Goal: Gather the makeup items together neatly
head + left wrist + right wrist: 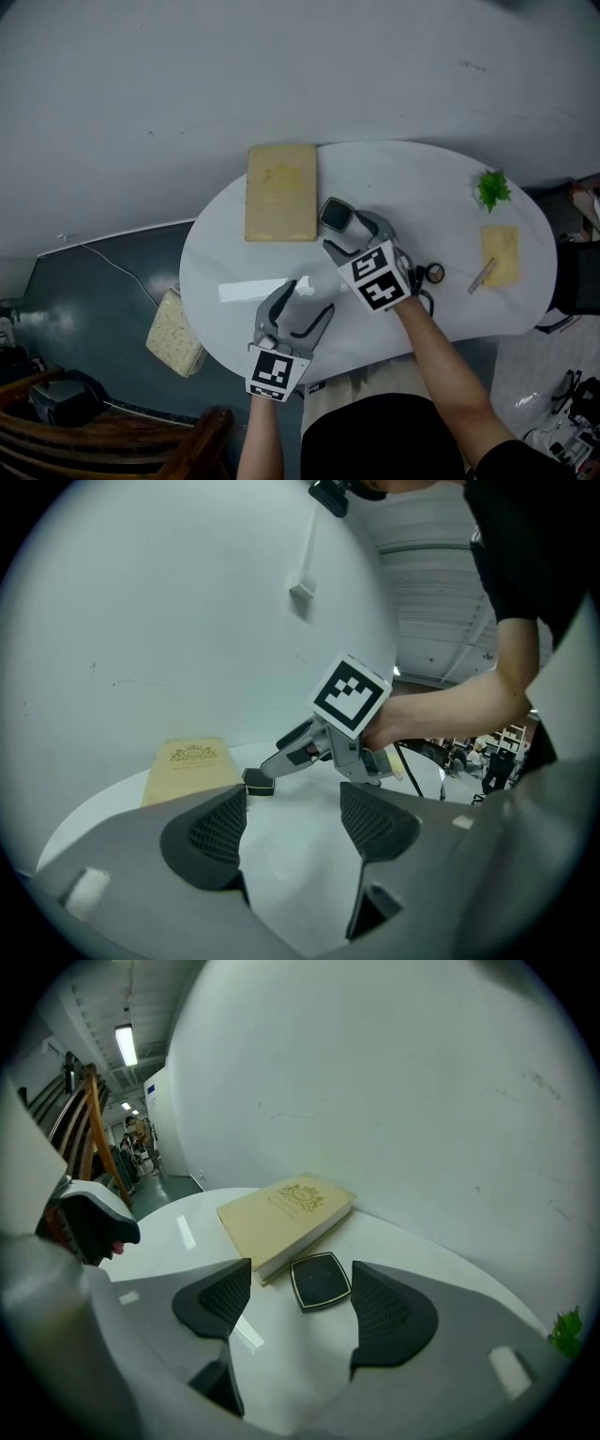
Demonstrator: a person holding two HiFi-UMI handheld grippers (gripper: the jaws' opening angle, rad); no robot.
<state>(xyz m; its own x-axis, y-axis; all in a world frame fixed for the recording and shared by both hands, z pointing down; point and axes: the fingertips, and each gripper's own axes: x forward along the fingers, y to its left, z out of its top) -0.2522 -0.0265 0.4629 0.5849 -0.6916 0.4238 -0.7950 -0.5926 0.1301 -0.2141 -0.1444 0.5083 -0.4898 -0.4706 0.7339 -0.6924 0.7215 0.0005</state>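
My right hand-held gripper open, aimed at black compact lying beside book; lined up for pickup, I judge. Left hand-held gripper open, empty, over counter.

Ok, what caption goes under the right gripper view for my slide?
Open right gripper facing a flat black square compact beside a tan book.

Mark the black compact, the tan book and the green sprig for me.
black compact (pixel 320 1282): right gripper view, centre of its lid.
tan book (pixel 280 191): head view, middle of its cover.
green sprig (pixel 492 187): head view, on its leaves.
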